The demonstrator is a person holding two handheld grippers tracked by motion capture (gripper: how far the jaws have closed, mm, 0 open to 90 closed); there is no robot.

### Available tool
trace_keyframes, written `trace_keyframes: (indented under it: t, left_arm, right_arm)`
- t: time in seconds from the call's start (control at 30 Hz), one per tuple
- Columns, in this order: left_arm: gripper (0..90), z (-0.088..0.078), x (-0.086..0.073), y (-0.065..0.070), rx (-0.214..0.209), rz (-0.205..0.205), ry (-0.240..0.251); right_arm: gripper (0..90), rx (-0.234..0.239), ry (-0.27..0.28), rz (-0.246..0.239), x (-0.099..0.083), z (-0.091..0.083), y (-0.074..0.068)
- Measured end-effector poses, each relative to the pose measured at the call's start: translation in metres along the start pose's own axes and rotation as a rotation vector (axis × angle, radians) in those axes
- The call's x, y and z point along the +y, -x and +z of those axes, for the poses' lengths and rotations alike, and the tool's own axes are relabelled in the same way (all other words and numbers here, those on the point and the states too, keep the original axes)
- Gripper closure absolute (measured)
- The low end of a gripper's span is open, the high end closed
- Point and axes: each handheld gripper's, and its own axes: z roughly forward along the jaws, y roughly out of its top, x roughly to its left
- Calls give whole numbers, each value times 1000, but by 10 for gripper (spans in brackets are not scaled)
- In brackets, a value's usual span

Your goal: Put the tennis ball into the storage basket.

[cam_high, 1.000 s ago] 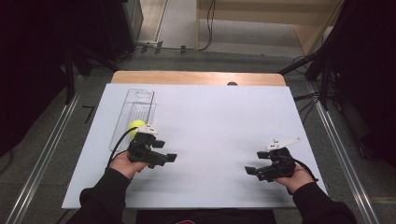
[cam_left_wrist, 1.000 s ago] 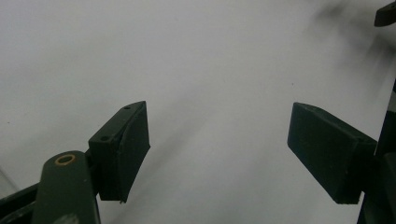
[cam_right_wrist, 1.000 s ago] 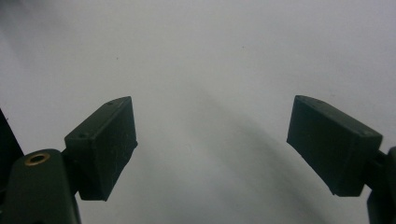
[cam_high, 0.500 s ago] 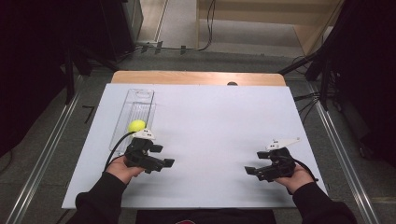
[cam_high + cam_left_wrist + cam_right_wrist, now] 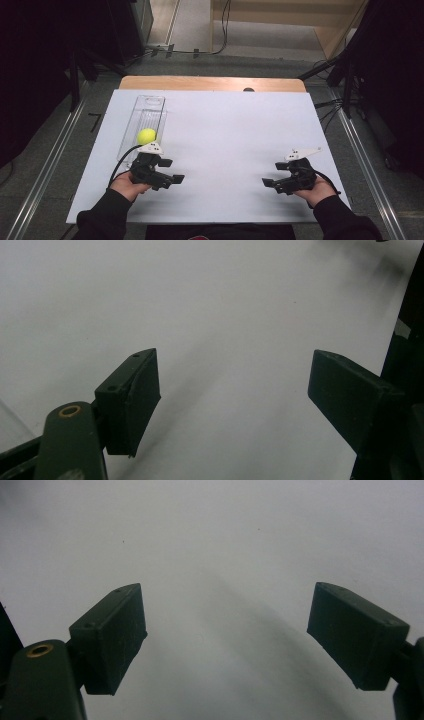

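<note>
A yellow-green ball (image 5: 146, 136) lies in the near end of a clear plastic tray (image 5: 150, 101) at the left of the white board (image 5: 230, 130). Just in front of the ball, a hand holds my left gripper (image 5: 175, 171) with its jaws turned to the right, apart from the ball. In the left gripper view the left gripper (image 5: 232, 365) is open over bare white board. At the right, near the front edge, my right gripper (image 5: 270, 175) points left. In the right gripper view this gripper (image 5: 225, 597) is also open with nothing between the jaws.
The board lies on a wooden table whose back strip (image 5: 210, 83) shows behind it, with a small dark thing (image 5: 248, 90) at that edge. Metal rails (image 5: 45, 170) run along both sides on the floor. Cables and dark stands crowd the back.
My left gripper has drawn back toward the person, away from the tray, so the ball now shows in full. The ball and the right gripper have stayed where they were.
</note>
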Motion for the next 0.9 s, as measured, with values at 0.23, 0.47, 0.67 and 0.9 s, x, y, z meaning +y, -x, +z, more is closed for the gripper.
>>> trace_keyframes:
  t: [0.23,0.47,0.67,0.9]
  left_arm:
    - [212,-2,-4,-1,9,1,0]
    - [212,-5,-7,-1,14,10,2]
    - [212,-7,-9,0,24,18,-3]
    - [212,-7,-9,0,28,22,-5]
  right_arm:
    - [137,-1,0,2,0,0,0]
    - [137,-2,-1,2,0,0,0]
    - [137,-2,-1,2,0,0,0]
    - [137,-1,-2,2,0,1,0]
